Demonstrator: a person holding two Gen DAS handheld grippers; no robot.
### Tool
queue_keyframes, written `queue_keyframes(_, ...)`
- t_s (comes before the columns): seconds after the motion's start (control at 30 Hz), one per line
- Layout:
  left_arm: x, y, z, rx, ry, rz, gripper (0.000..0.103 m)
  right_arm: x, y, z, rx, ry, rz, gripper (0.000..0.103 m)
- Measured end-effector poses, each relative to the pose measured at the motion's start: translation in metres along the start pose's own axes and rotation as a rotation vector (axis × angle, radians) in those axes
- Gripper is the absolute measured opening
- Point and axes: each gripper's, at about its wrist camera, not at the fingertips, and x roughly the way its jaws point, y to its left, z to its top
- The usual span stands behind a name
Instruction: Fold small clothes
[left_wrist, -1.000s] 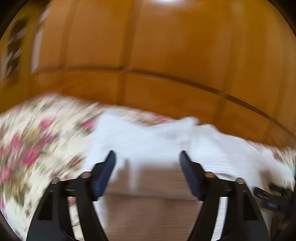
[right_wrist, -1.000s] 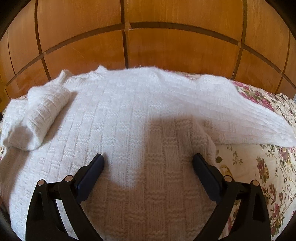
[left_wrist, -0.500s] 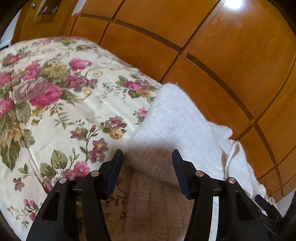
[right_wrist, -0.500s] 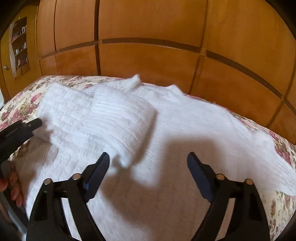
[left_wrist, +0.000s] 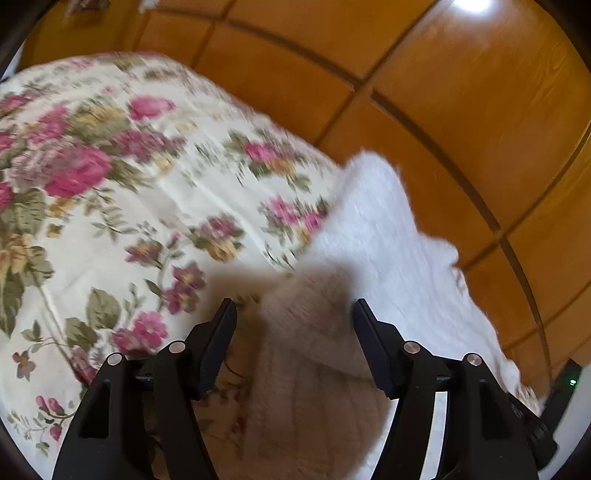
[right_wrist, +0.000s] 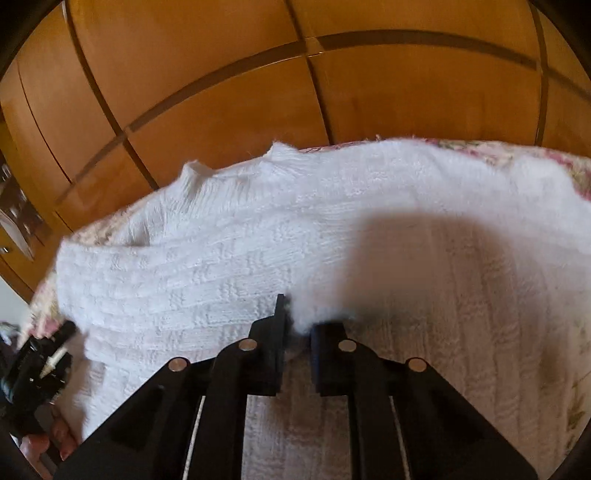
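A white knit sweater (right_wrist: 369, 229) lies spread on a floral bedspread (left_wrist: 129, 206). My right gripper (right_wrist: 297, 325) is shut on a fold of the sweater, likely a sleeve laid across the body. In the left wrist view the sweater (left_wrist: 373, 229) lies at the right of the bed. My left gripper (left_wrist: 293, 317) is open above its near edge, with knit between and below the fingers but not gripped. The left gripper also shows at the left edge of the right wrist view (right_wrist: 37, 365).
Orange wooden wardrobe panels (right_wrist: 258, 74) stand close behind the bed. The bedspread stretches left of the sweater in the left wrist view. The bed's edge runs along the wardrobe (left_wrist: 424, 129). A hand (right_wrist: 40, 443) shows at the lower left of the right wrist view.
My right gripper has closed from wide open onto a fold of the sweater. My left gripper has stayed open and shifted slightly over the sweater's edge.
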Motion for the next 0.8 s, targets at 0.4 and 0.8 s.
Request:
queue_keyframes(0.4,0.058,-0.014,0.113,-0.009,0.209,-0.196,0.092,-0.016,-0.018,-0.009,0.06,-0.1,0.034,0.007)
queue_keyframes(0.8,0.049,-0.057,0.121,0.198,0.146,-0.239,0.013,-0.013,-0.018,-0.008,0.067,-0.092,0.082,0.007)
